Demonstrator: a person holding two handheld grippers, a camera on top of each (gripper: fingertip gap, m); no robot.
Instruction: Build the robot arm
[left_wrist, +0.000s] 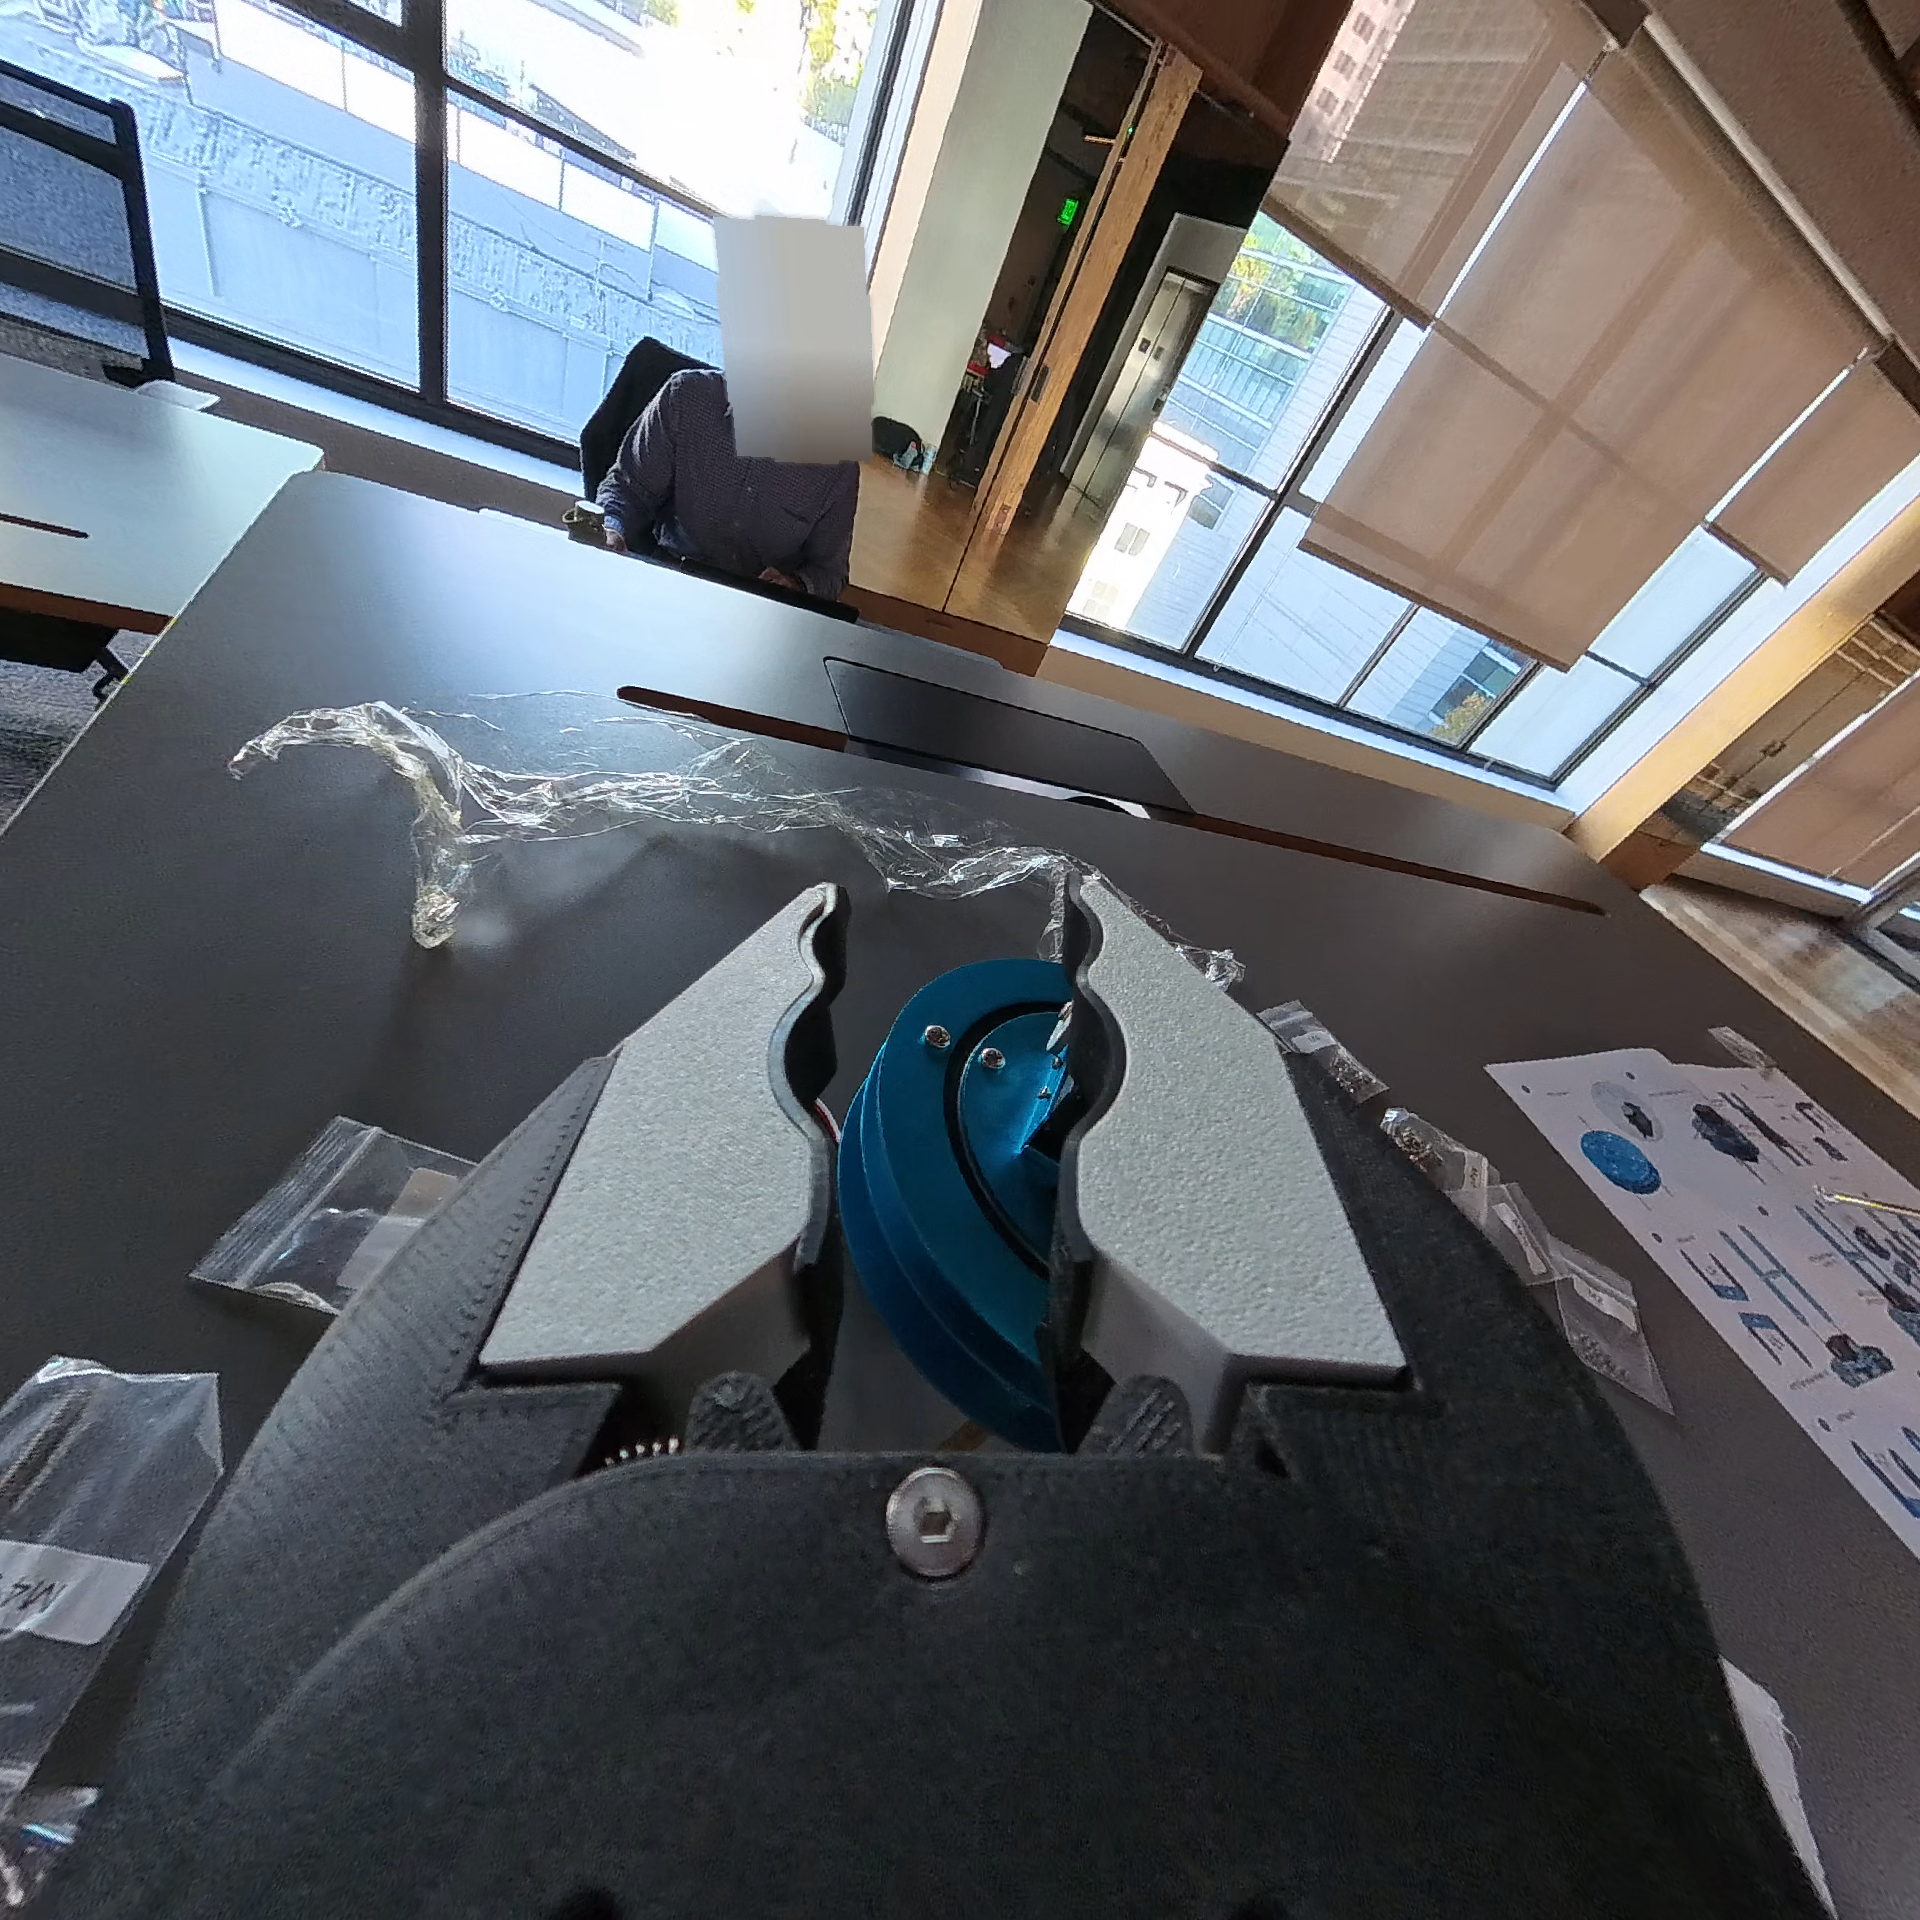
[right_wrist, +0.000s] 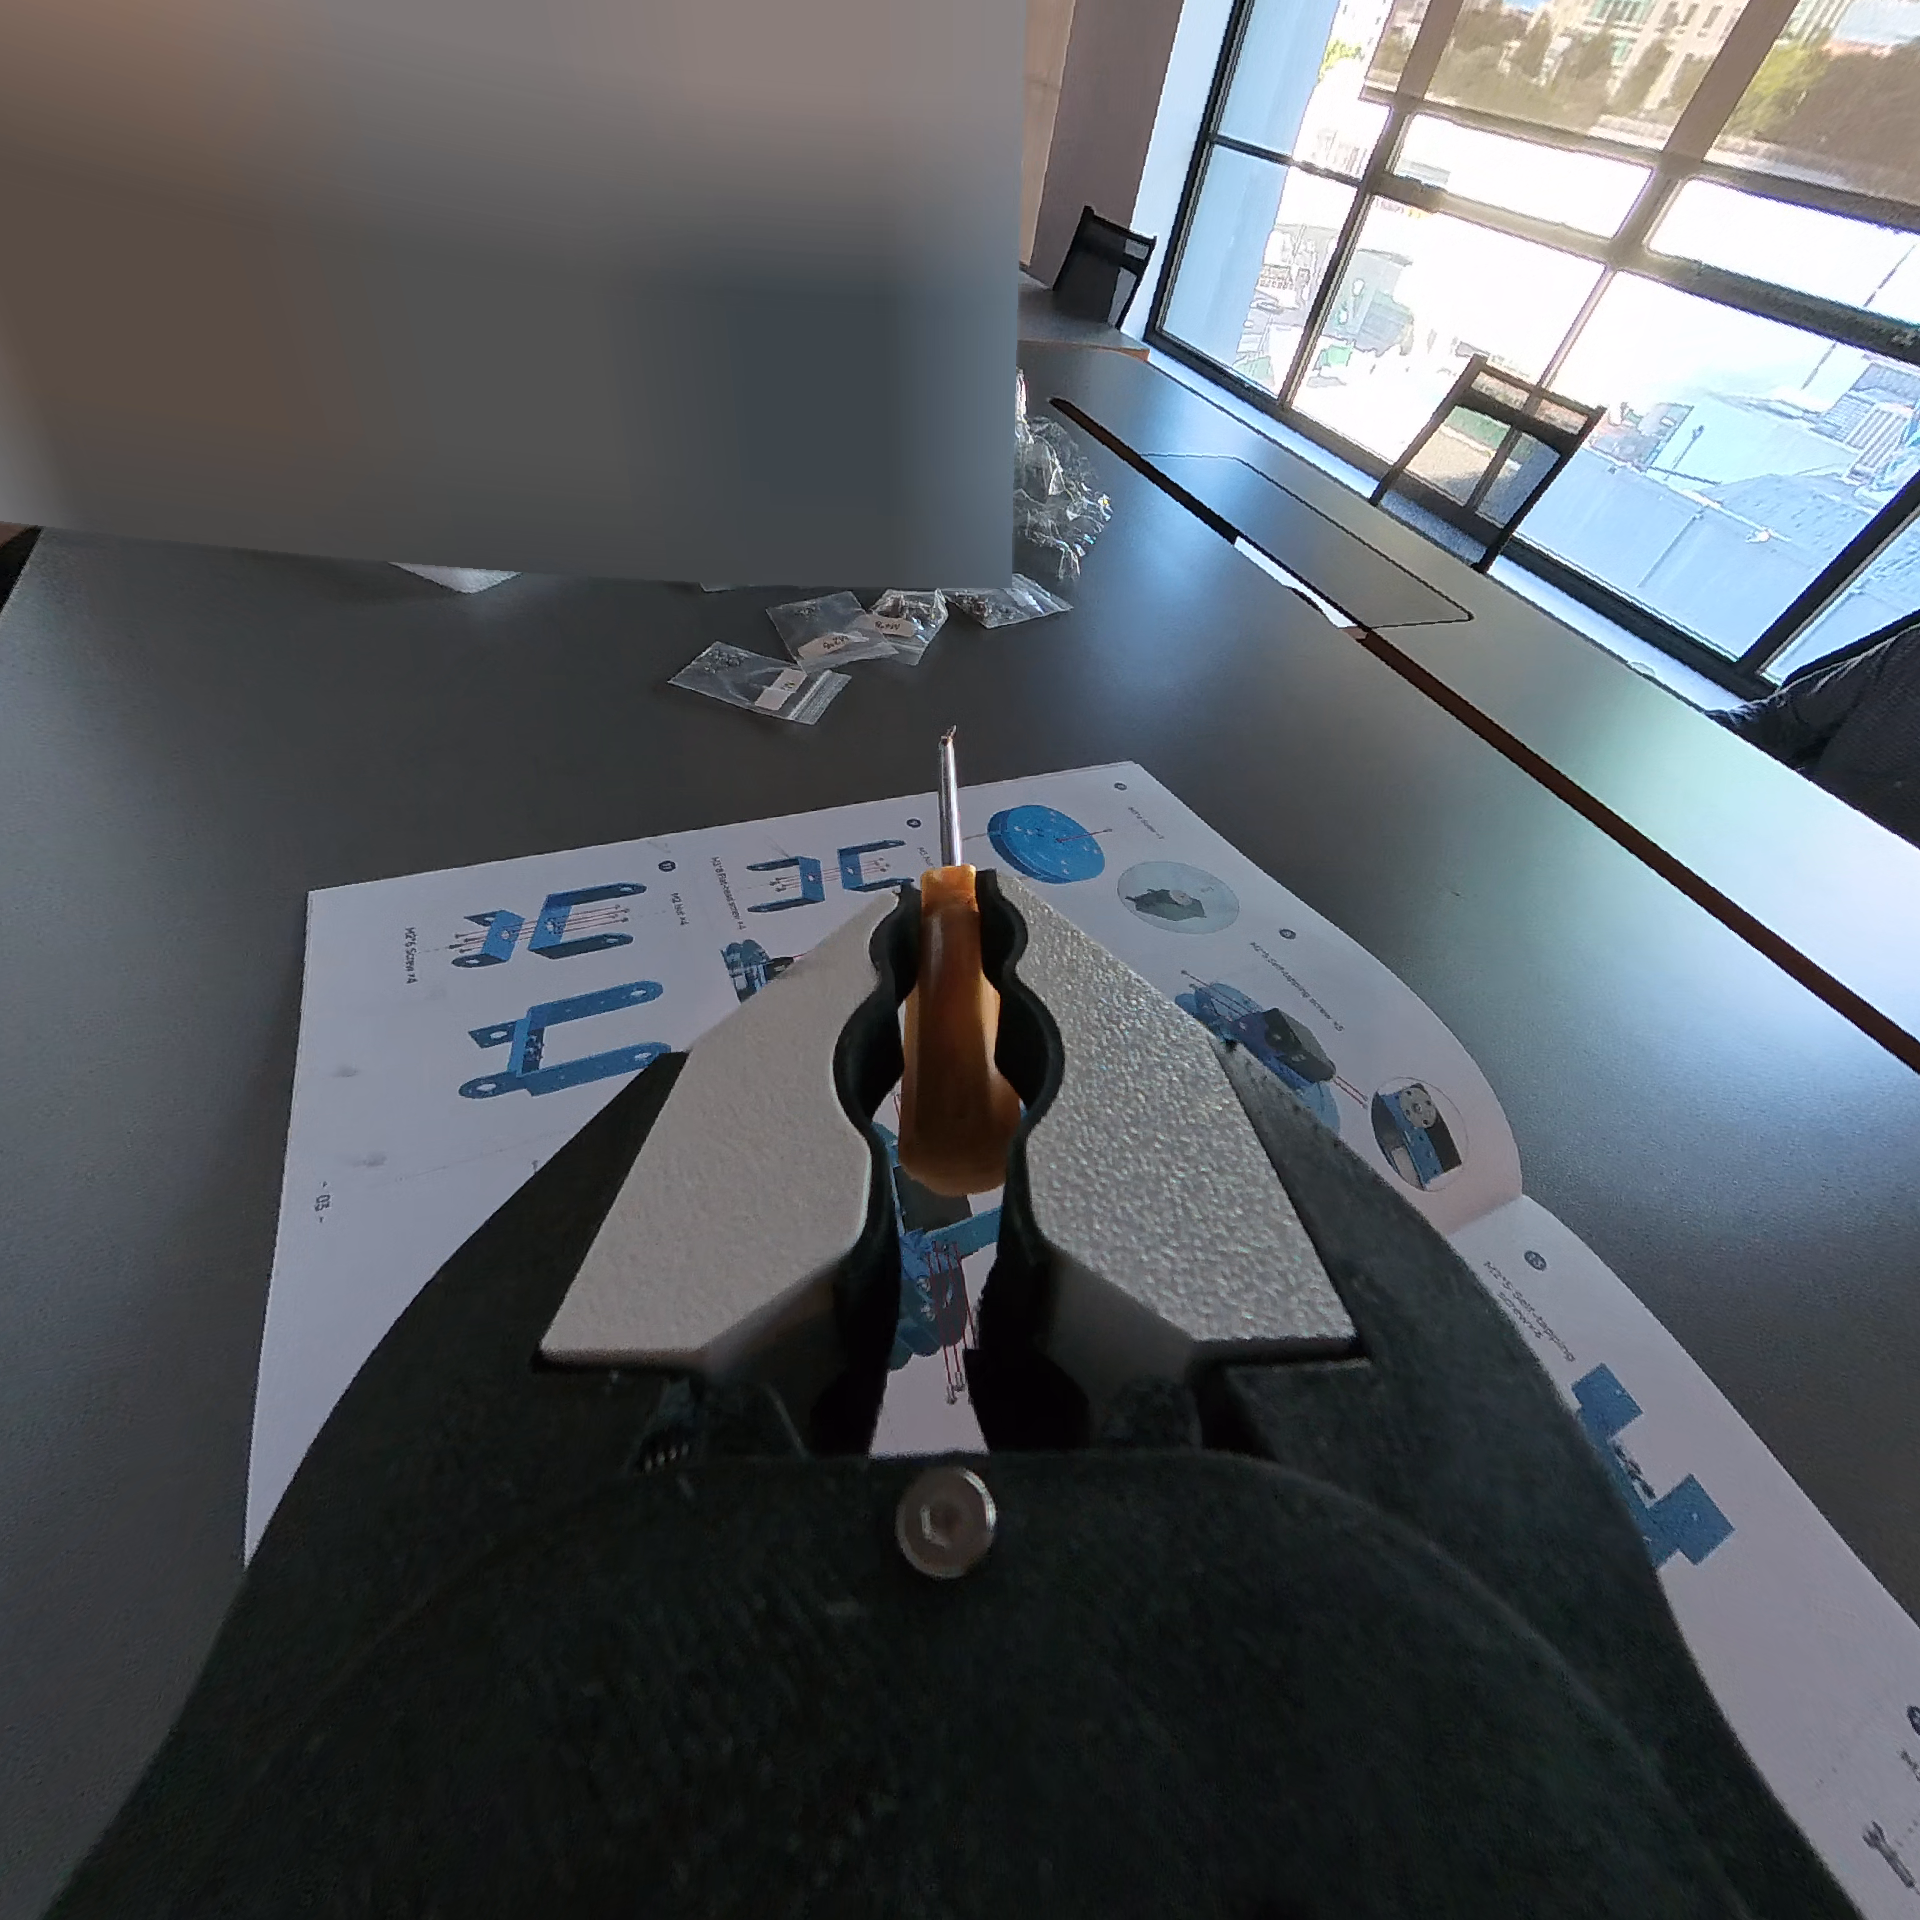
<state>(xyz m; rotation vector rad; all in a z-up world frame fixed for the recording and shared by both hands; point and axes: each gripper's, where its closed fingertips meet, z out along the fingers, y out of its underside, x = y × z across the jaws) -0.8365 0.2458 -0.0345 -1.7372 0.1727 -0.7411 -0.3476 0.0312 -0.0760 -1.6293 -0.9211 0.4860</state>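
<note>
Left gripper (left_wrist: 951, 914) clamped on blue metal disc (left_wrist: 940, 1195), held on edge above dark table (left_wrist: 312, 883); crumpled plastic wrap (left_wrist: 499, 790) lies beyond. Right gripper (right_wrist: 940, 894) closed on orange-handled screwdriver (right_wrist: 951, 1039), shaft forward, over instruction sheet (right_wrist: 436, 1039); small parts bags (right_wrist: 821, 644) farther off.

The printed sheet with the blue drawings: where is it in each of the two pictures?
Left wrist view: the printed sheet lies at the right edge, on the dark table.
Right wrist view: it fills the middle, under the right gripper shut on a screwdriver.
Shared landmark: the small clear bags beside it.
</note>
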